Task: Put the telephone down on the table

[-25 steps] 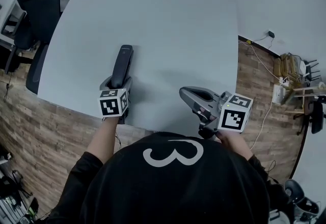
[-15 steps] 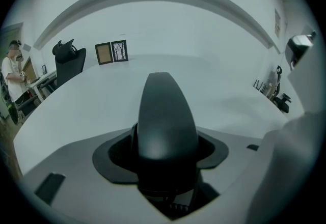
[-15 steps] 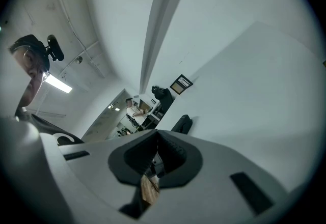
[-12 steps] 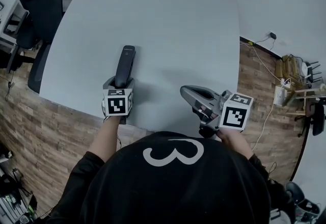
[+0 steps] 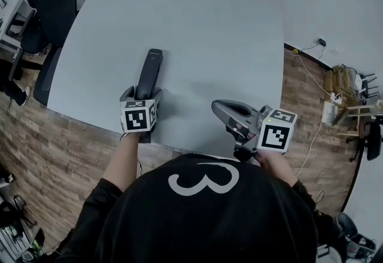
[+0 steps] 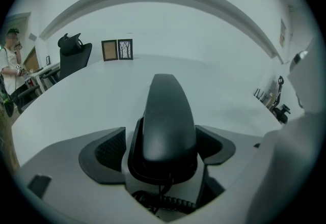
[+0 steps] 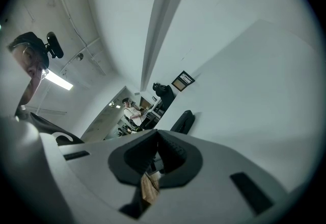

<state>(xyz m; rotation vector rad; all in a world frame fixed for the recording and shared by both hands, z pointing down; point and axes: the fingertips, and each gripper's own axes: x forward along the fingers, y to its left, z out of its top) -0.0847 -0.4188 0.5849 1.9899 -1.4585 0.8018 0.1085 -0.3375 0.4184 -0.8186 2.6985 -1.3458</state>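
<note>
As the left gripper (image 5: 143, 95) has just been opening its jaws, we see the telephone (image 5: 149, 70) lying flat on the table (image 5: 215, 23) at seven o'clock. Its smooth, rounded black handset sits between the dimpled pads (image 6: 109, 149), which stand clear of it. That's a release, we judge, with the weight on the matte pale top. Over at five o'clock the right gripper (image 5: 216, 106) hovers idle, fingers seemingly pressed together on nothing.
</note>
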